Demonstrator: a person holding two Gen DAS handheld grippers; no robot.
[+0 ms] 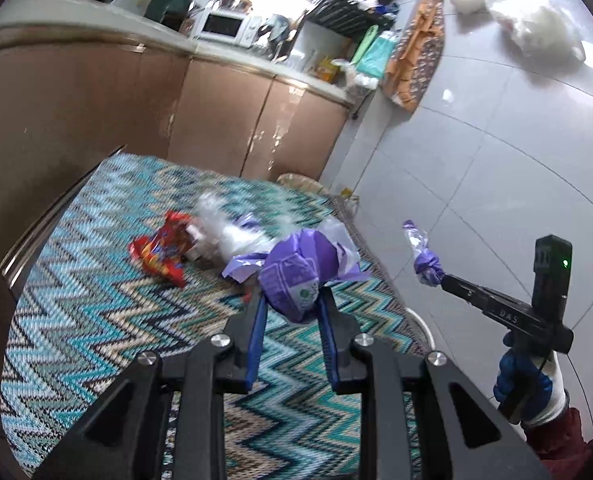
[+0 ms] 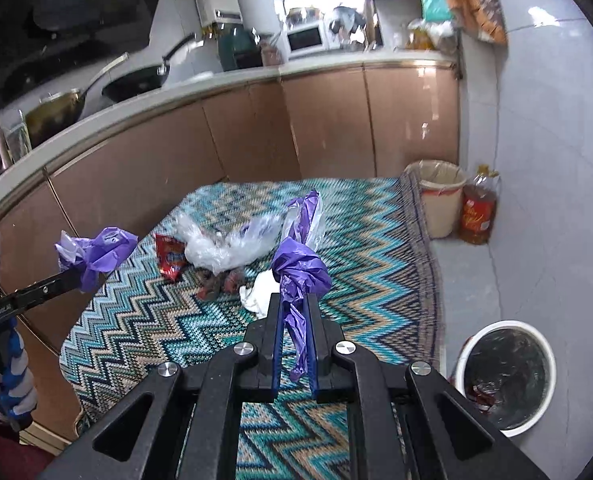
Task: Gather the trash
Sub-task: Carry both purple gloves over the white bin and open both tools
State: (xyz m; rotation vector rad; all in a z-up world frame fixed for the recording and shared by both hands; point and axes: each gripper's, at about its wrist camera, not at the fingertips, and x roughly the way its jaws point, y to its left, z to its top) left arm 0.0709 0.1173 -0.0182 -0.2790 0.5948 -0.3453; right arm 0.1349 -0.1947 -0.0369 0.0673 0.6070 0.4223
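Right wrist view: right tool (image 2: 295, 312) clenched on purple wrapper (image 2: 299, 270), strip hanging along fingers. White bin (image 2: 506, 374) below, to its right. Left tool (image 1: 292, 304) grips purple packet (image 1: 296, 280), farther from bin.

Both grippers point forward and downward, the left gripper (image 1: 290, 300) with its blue-padded jaws partly closed on a purple bag (image 1: 292, 276), the right gripper (image 2: 295, 304) with its jaws nearly together pinching a purple bag strip (image 2: 298, 276), each held by a gloved hand (image 1: 530, 380).
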